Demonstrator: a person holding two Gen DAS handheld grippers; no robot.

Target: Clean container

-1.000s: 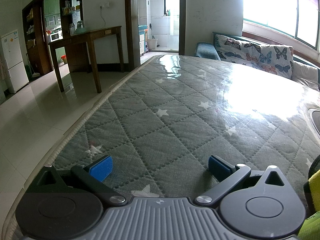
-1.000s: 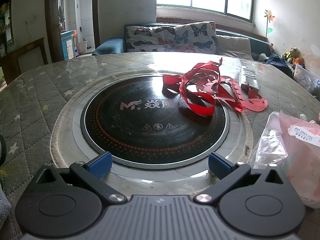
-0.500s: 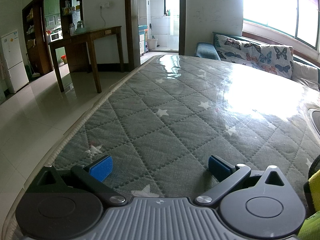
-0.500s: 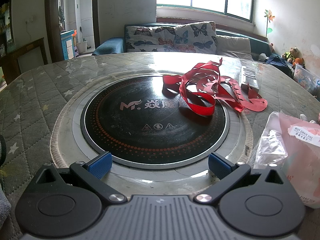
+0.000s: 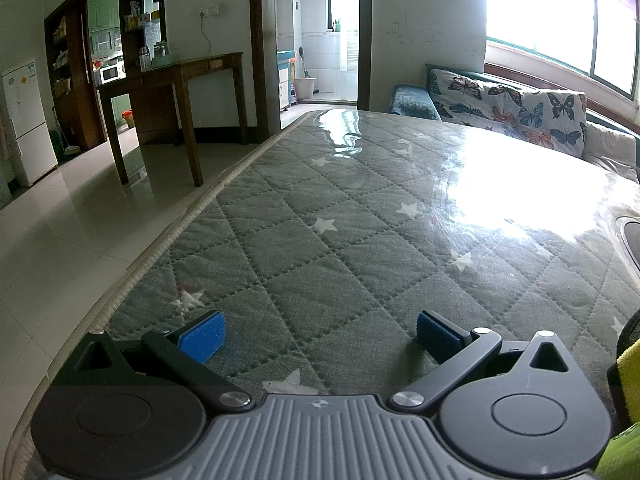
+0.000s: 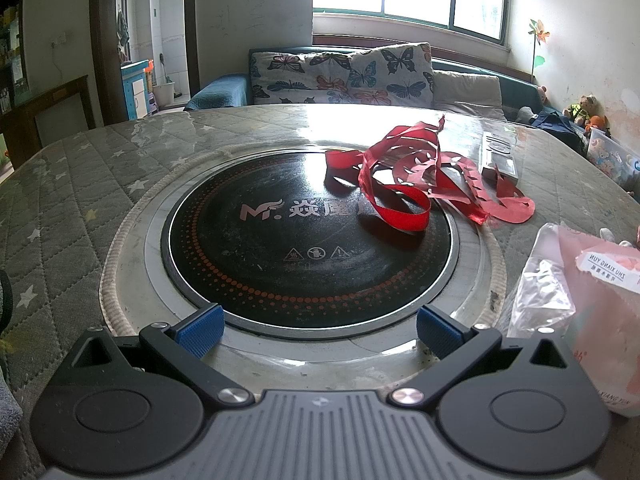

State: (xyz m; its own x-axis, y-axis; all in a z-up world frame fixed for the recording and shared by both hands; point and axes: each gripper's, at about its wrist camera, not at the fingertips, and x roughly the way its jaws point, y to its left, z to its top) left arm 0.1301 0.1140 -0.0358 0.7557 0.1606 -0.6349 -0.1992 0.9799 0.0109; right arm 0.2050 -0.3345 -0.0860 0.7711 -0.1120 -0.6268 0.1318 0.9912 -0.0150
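The left gripper [image 5: 318, 338] hovers low over the quilted grey table cover [image 5: 360, 216], its jaws spread wide with nothing between the blue pads [image 5: 202, 336]. Just beside it at the right edge of that view sits something yellow-green [image 5: 628, 364], cut off by the frame and too partial to name. The right gripper [image 6: 318, 332] is likewise wide open and empty, its fingertips poised over the near rim of the metal ring [image 6: 132, 240] that frames a round black induction hob [image 6: 308, 236] set into the table (a pale logo and three warning symbols are printed on its glass). To the right of that gripper lies a clear plastic bag [image 6: 576, 292] with pinkish contents and a white label. Farther back, a tangle of red ribbon [image 6: 420, 176] rests partly on the hob's far right side and partly on the cover beyond it, touching a flat grey box [image 6: 500, 156]. Which of these, if any, is the container to be cleaned I cannot tell. Past the table stands a sofa with a butterfly-print cover [image 6: 344, 74], and in the left view a wooden side table [image 5: 176, 80] and a white fridge [image 5: 28, 120].
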